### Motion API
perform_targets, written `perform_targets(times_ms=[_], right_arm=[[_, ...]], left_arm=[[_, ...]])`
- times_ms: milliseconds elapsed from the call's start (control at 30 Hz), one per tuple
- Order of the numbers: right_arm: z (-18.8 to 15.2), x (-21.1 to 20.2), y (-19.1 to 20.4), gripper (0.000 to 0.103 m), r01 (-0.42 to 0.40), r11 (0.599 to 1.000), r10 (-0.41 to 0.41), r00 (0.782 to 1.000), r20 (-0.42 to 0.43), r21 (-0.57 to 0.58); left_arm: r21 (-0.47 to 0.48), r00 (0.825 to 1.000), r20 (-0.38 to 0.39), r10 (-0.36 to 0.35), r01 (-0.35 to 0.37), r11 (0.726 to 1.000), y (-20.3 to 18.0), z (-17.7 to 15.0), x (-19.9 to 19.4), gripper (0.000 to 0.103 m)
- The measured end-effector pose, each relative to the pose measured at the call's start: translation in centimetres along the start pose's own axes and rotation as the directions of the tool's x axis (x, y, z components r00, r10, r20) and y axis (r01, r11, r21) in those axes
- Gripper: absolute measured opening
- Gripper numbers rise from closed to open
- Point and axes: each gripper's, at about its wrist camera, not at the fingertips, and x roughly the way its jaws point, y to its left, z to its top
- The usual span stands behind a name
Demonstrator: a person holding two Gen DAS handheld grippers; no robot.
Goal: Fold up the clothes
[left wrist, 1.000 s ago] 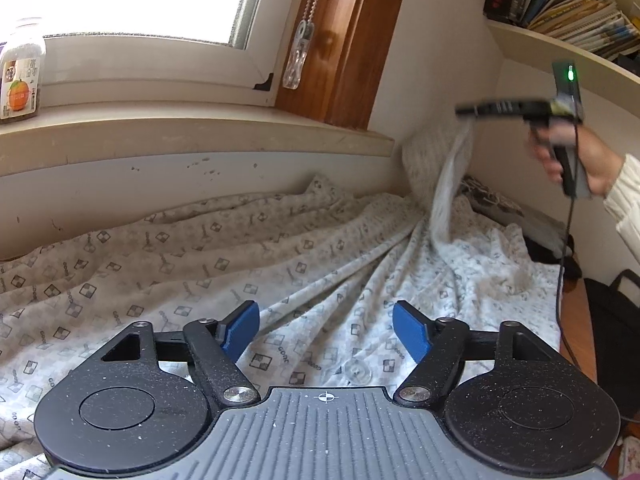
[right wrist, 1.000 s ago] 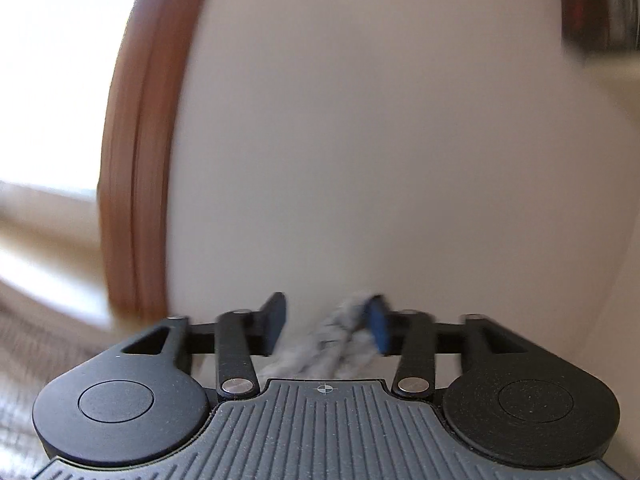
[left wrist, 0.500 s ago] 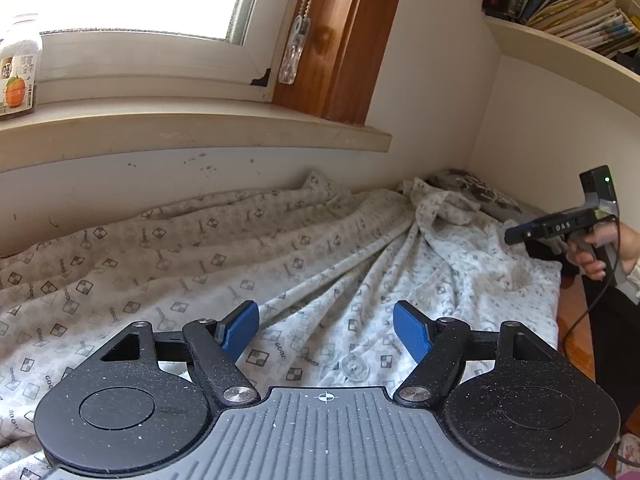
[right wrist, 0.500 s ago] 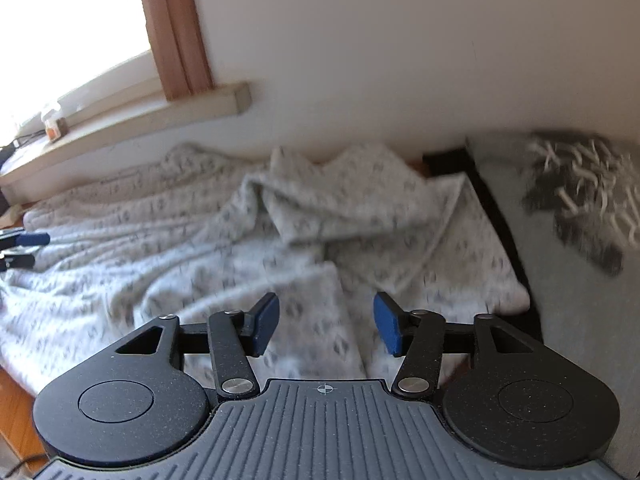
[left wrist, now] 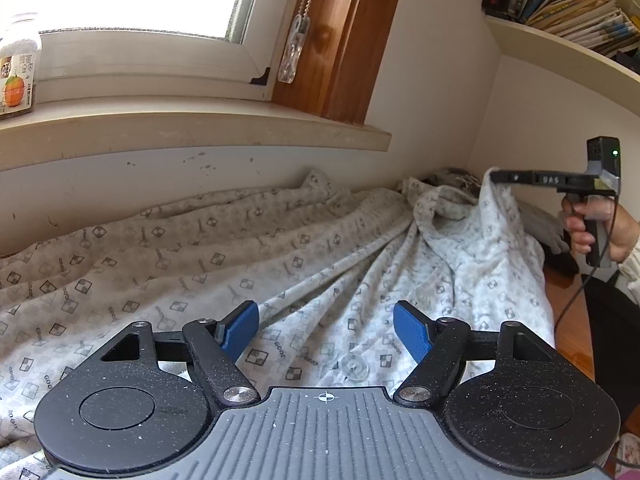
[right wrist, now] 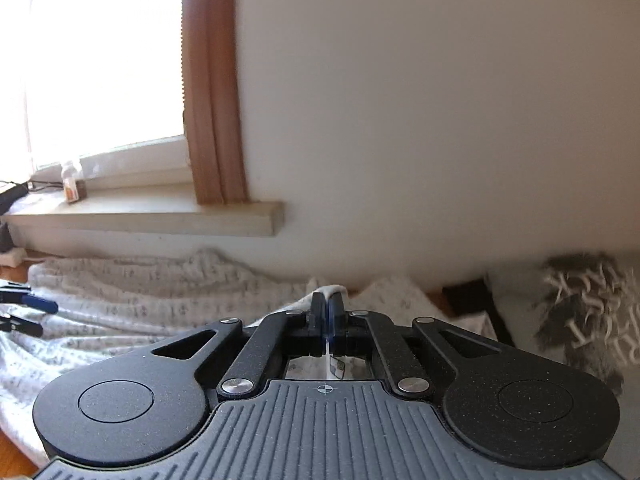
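Note:
A white garment [left wrist: 280,264] printed with small grey squares lies crumpled and spread below the window wall, a clear button [left wrist: 352,366] on its near part. My left gripper [left wrist: 325,316] hovers open just above that near part, with nothing between its blue pads. At the far right my right gripper [left wrist: 494,176], held by a hand [left wrist: 592,228], has a raised fold of the garment in its tips. In the right wrist view its jaws [right wrist: 328,304] are closing, pads pressed on the white cloth [right wrist: 160,292]. The left gripper [right wrist: 24,312] shows at that view's left edge.
A stone window sill [left wrist: 200,128] with a labelled bottle [left wrist: 16,68] runs above the garment. A shelf of books [left wrist: 580,12] hangs at the upper right. A grey fringed textile [right wrist: 580,300] lies past the garment's far end. Brown wood [left wrist: 568,320] shows at the right.
The right gripper let its first raised fold drop, sank with open jaws, then closed on a fold at the garment's far right and holds it up. The left gripper has stayed still.

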Motion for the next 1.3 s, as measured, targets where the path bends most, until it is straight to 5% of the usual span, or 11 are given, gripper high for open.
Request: perform_targets(times_ms=[33, 100, 400, 667, 733, 800, 1167, 1300], right_arm=[[-0.2, 0.2, 0.0, 0.017, 0.023, 1.0, -0.023, 0.999, -0.022, -0.001], [-1.0, -0.1, -0.7, 0.047, 0.065, 0.998, -0.063, 0.997, -0.052, 0.02], [-6.9, -5.3, -6.5, 0.047, 0.161, 0.97, -0.126, 0.974, -0.187, 0.181], [-9.8, -5.5, -4.7, 0.047, 0.079, 0.979, -0.048, 0.986, -0.163, 0.187], [-10.0, -5.2, -4.5, 0.033, 0.068, 0.982, -0.034, 0.982, -0.188, 0.178], [-10.2, -5.2, -4.5, 0.003, 0.067, 0.983, -0.032, 0.978, -0.205, 0.169], [-10.9, -11.7, -3.9, 0.002, 0.188, 0.978, -0.163, 0.959, -0.231, 0.092], [-12.5, -11.8, -5.9, 0.002, 0.248, 0.952, -0.207, 0.954, -0.218, 0.18]], left_arm=[[0.0, 1.0, 0.0, 0.0, 0.0, 1.0, 0.0, 0.0, 0.0, 0.077], [-0.004, 1.0, -0.002, 0.0, 0.0, 1.0, 0.1, 0.0, 0.0, 0.078], [-0.008, 1.0, -0.011, 0.003, -0.003, 1.0, 0.0, 0.0, 0.1, 0.078], [-0.009, 1.0, -0.015, 0.004, -0.004, 1.0, 0.0, -0.1, 0.2, 0.078], [-0.011, 1.0, -0.021, 0.0, 0.0, 1.0, 0.1, -0.1, 0.3, 0.078], [-0.012, 0.999, -0.033, -0.008, 0.007, 1.0, 0.0, -0.2, 0.5, 0.078], [0.098, 0.996, -0.091, -0.017, 0.026, 0.995, -2.7, -1.5, 0.2, 0.079], [0.119, 0.995, -0.097, 0.008, 0.004, 0.993, -3.4, -1.8, 0.2, 0.079]])
